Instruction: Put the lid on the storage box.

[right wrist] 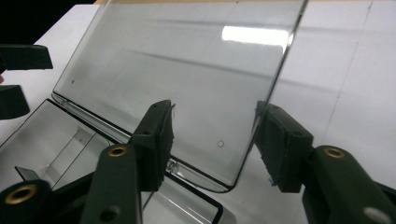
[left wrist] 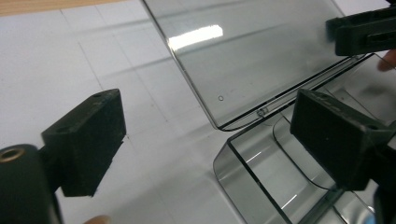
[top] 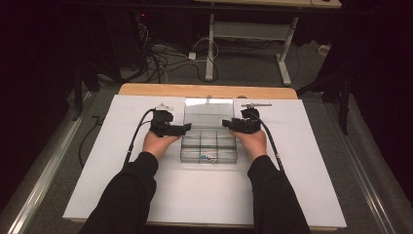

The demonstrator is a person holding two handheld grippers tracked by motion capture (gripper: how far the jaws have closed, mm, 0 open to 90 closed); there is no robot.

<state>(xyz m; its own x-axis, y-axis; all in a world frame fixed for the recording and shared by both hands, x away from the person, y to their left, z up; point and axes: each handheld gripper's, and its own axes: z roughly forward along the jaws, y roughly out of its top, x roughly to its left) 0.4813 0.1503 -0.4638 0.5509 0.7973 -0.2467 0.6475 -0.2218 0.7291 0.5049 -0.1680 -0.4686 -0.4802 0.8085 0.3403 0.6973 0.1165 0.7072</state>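
I see a clear plastic compartment box (top: 209, 146) lying in the middle of the white table sheet (top: 122, 161), its transparent lid (top: 209, 113) swung open and leaning toward the far side. A few small items (top: 208, 157), too small for me to identify, sit in a near compartment.

My left gripper (top: 184, 128) is at the box's left edge, near the hinge. In the left gripper view its jaws stand wide apart: one black pad (left wrist: 86, 140) is over the bare sheet to the left, the other pad (left wrist: 338, 137) hangs over the box's corner compartment. The corner of the box (left wrist: 261, 172) and the rounded lid corner (left wrist: 219, 100) lie between them, and I see neither pad pressing on anything.

My right gripper (top: 227, 123) is at the box's right edge, also near the hinge line. In the right gripper view its jaws are at a middling gap, straddling the side edge of the lid (right wrist: 196, 84) near its lower corner. One pad (right wrist: 156, 140) is in front of the lid pane; the other pad (right wrist: 280, 144) is just beside the lid's edge. I cannot tell whether either actually touches the plastic.
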